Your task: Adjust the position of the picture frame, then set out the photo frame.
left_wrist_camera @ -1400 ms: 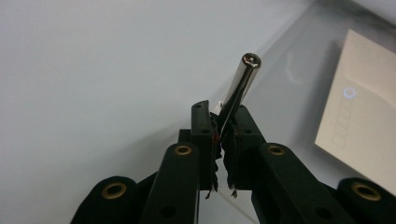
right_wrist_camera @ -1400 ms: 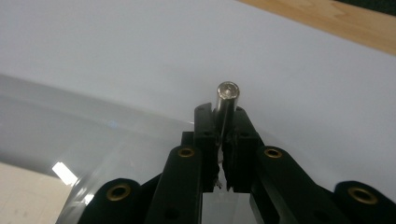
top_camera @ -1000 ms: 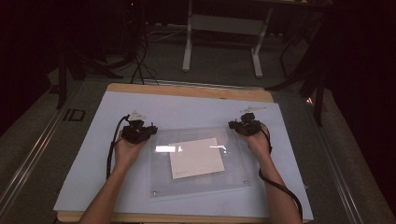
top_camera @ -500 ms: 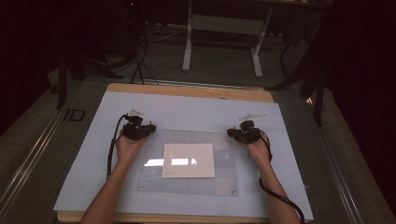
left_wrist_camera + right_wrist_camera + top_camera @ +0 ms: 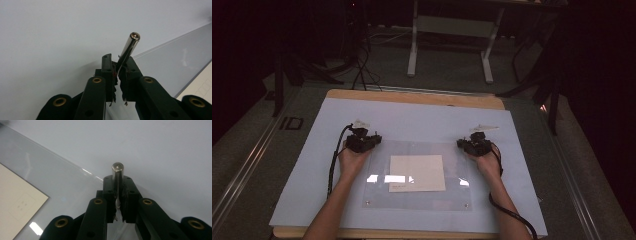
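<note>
From the high view, left gripper [image 5: 363, 141] and right gripper [image 5: 475, 144] sit at the far corners of the clear acrylic sheet [image 5: 417, 197], paper [image 5: 417, 173] sandwiched inside, probably positioning it squarely. Left gripper view: jaws pinched on a metal standoff [image 5: 129, 47]. Right gripper view: same deal, clamped on its standoff [image 5: 117, 171], detail the overhead misses.

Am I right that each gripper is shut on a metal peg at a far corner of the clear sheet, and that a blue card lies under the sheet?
Not quite: the card is cream, not blue, as the high view shows. The rest holds: the left gripper and right gripper are each shut on a metal peg at a far corner of the clear sheet.
</note>
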A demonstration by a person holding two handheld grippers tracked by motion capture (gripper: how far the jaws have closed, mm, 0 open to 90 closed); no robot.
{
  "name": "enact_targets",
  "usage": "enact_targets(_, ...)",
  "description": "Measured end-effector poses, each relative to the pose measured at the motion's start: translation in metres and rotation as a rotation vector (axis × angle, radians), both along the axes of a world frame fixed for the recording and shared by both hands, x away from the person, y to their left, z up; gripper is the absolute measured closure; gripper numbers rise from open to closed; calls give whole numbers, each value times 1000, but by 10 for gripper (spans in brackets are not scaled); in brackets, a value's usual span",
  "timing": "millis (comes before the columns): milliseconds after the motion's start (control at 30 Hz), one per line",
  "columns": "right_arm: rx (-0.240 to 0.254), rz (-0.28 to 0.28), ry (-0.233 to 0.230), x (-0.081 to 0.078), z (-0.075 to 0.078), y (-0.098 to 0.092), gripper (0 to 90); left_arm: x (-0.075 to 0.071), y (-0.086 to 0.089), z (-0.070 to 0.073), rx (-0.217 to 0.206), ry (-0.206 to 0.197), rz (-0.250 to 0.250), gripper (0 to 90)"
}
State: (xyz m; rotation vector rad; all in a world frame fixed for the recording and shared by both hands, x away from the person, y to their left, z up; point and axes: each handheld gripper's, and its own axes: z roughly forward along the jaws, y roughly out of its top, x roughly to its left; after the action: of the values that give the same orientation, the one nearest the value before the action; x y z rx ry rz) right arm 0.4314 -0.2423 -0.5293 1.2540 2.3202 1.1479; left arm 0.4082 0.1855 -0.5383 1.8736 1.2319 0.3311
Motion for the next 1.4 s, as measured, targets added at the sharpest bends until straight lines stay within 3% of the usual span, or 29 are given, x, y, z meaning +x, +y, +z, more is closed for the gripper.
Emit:
enact_targets(100,2,-1,-5,-1,-1,0,830,-2,1,-4,-21,-16,9,814)
enact_targets(533,33,6,-23,-2,-5,-3,815,-3,0,-4,-5,-20,13,803)
enact_targets(633,32,9,-28,-2,-5,-3,811,-3,1,-4,-9,-23,22,732)
enact_targets(733,27,12,-29,-2,-5,-3,807,-5,3,-1,-16,-51,21,691)
enact_targets(833,28,12,-30,-1,-5,-4,799,-11,4,3,4,-131,12,655)
enact_targets(867,28,12,-30,-1,-5,-4,799,-11,4,3,4,-131,12,647)
enact_targets(900,28,13,-30,-2,-5,-4,798,-13,5,5,-1,-168,10,647)
enact_targets(1000,25,11,-32,-2,-5,-4,793,-17,7,10,-15,-215,13,684)
enact_targets(1167,40,-2,-31,-2,-5,-5,774,-20,1,12,30,-248,0,838)
enact_targets(1400,30,-5,-34,-2,-5,-5,740,-20,1,12,21,-246,4,846)
